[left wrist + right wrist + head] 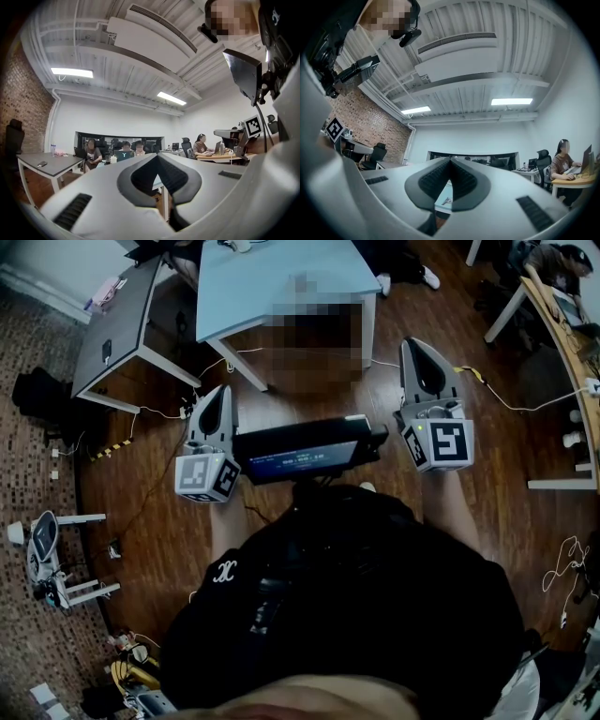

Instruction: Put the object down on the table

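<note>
I stand on a wooden floor with a gripper in each hand, both raised and aimed forward. In the head view my left gripper and my right gripper point toward a light-blue table. The left gripper has its jaws closed tip to tip with nothing between them. The right gripper is shut the same way, also empty. Below its jaws in the right gripper view a small dark object lies on the light-blue table top; I cannot tell what it is.
A grey table stands to the far left and a wooden desk to the far right, where a seated person works. Cables run over the floor. A white stand sits at the left. A screen hangs at my chest.
</note>
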Demonstrator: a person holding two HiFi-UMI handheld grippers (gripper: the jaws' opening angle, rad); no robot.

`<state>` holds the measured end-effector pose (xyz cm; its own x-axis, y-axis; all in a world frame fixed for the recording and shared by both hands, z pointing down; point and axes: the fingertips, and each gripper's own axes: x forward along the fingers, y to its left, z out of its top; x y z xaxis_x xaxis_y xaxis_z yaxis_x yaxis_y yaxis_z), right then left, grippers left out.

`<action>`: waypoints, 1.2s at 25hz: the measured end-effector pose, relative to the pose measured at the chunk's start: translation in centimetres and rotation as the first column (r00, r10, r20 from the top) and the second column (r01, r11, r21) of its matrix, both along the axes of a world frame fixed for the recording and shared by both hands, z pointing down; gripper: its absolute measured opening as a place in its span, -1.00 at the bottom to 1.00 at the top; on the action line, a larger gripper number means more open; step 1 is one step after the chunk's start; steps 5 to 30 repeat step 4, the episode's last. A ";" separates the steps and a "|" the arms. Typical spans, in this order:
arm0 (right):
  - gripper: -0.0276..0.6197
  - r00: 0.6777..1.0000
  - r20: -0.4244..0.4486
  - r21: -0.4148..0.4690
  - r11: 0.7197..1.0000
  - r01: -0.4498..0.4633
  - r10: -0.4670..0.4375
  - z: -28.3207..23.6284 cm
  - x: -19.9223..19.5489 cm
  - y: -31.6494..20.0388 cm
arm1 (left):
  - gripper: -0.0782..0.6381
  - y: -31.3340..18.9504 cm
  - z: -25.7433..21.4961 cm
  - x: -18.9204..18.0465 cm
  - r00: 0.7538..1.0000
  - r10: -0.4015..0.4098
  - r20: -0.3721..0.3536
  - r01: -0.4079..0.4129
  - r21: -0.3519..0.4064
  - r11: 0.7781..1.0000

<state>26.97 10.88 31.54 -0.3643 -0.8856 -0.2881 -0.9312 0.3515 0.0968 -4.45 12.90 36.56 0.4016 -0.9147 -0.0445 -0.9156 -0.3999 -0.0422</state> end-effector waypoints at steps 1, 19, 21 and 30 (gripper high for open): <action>-0.99 1.000 -0.002 0.000 1.000 0.000 0.000 0.0 0.0 0.0 | -0.80 0.0 0.0 0.0 1.000 -0.001 0.000 0.001 -0.002 1.000; -0.99 1.000 -0.010 -0.004 1.000 0.001 -0.001 0.0 0.0 0.1 | -0.80 0.2 0.0 -0.1 1.000 -0.008 -0.002 0.008 -0.006 1.000; -0.99 1.000 -0.010 -0.004 1.000 0.001 -0.001 0.0 0.0 0.1 | -0.80 0.2 0.0 -0.1 1.000 -0.008 -0.002 0.008 -0.006 1.000; -0.99 1.000 -0.010 -0.004 1.000 0.001 -0.001 0.0 0.0 0.1 | -0.80 0.2 0.0 -0.1 1.000 -0.008 -0.002 0.008 -0.006 1.000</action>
